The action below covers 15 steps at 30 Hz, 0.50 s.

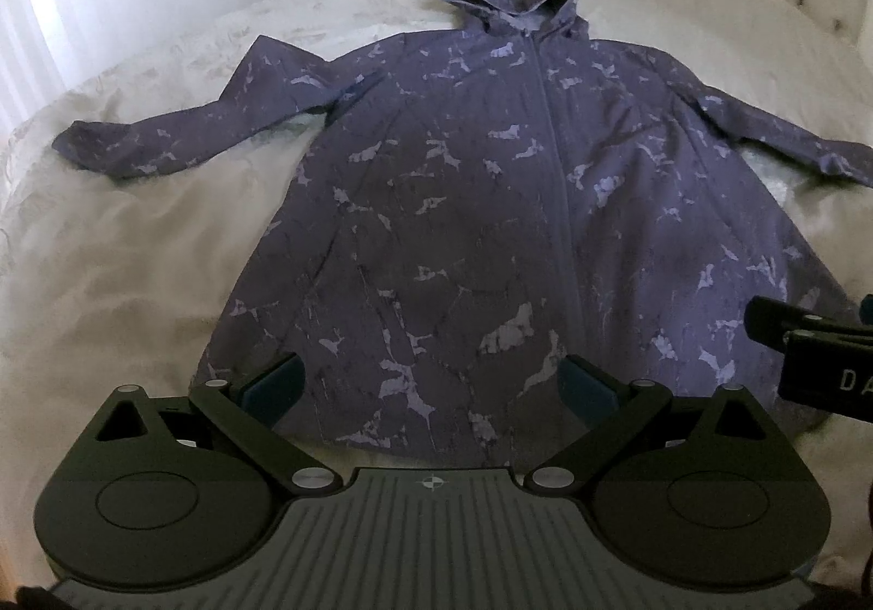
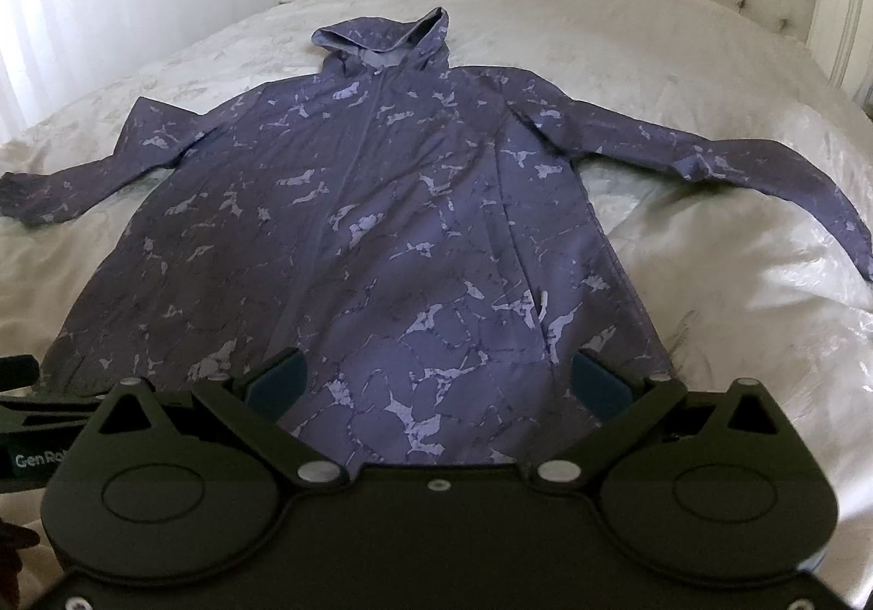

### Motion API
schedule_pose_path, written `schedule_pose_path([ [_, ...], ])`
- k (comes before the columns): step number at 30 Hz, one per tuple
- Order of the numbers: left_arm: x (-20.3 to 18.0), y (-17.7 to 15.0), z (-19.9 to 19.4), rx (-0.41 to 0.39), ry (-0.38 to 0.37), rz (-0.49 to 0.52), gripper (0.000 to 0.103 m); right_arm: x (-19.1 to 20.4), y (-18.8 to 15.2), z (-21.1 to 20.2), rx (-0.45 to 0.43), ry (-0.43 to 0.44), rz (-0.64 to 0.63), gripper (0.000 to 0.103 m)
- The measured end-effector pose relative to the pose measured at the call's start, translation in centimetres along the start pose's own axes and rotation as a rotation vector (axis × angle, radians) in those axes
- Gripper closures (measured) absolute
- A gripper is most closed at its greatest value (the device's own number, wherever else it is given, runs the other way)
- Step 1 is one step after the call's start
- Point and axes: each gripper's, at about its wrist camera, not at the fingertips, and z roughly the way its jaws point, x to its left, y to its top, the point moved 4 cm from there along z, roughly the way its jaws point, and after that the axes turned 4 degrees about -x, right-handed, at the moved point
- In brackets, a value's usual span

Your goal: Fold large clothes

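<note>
Two wide-open grippers (one marked "GenRo…") above purple jacket (image 1: 464, 206).

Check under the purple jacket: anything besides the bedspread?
Only the pale bedspread shows around the spread-out jacket, hood to hem. Whatever lies beneath the body and sleeves is covered, so I cannot tell.

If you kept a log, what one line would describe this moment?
stage: fold not begun | jacket: flat on bed, sleeves spread | left gripper: open, above hem | right gripper: open, above hem
</note>
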Motion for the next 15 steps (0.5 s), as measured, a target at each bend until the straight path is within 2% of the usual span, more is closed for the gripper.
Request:
schedule_pose_path([
  [15,0.06,-0.32,0.28,0.014,-0.005,-0.005,0.002,0.27,-0.05,-0.04,0.004,0.004,-0.004,0.001],
])
